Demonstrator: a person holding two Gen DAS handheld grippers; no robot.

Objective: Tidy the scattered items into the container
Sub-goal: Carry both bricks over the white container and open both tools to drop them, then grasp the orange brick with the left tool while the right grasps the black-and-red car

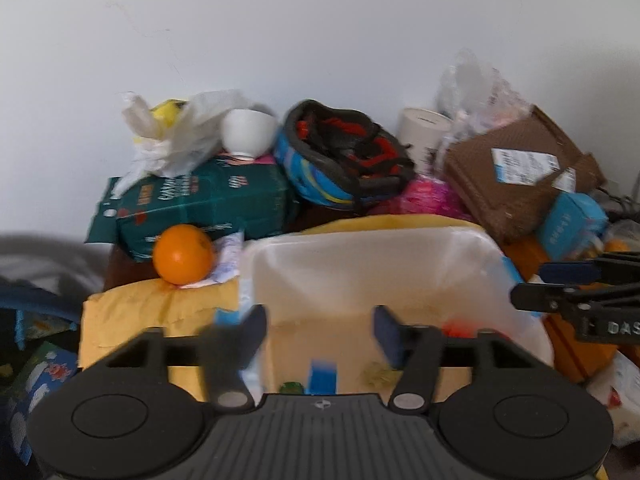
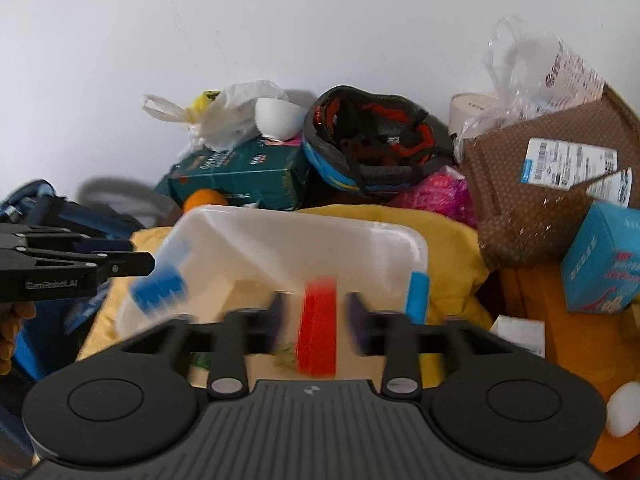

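A translucent white plastic container with blue latches sits on yellow padding, right under both grippers. My left gripper is open above its inside, with a small blue block low between the fingers and touching neither. My right gripper is open too. A blurred red block hangs in its gap with space on both sides. Each gripper shows at the edge of the other's view: the right gripper and the left gripper. Small greenish bits lie on the container floor.
Clutter lines the white wall behind: an orange, a dark green box, a white bowl, a blue helmet, a pink bundle, a brown parcel and a light blue box. A white egg-like ball lies at the right.
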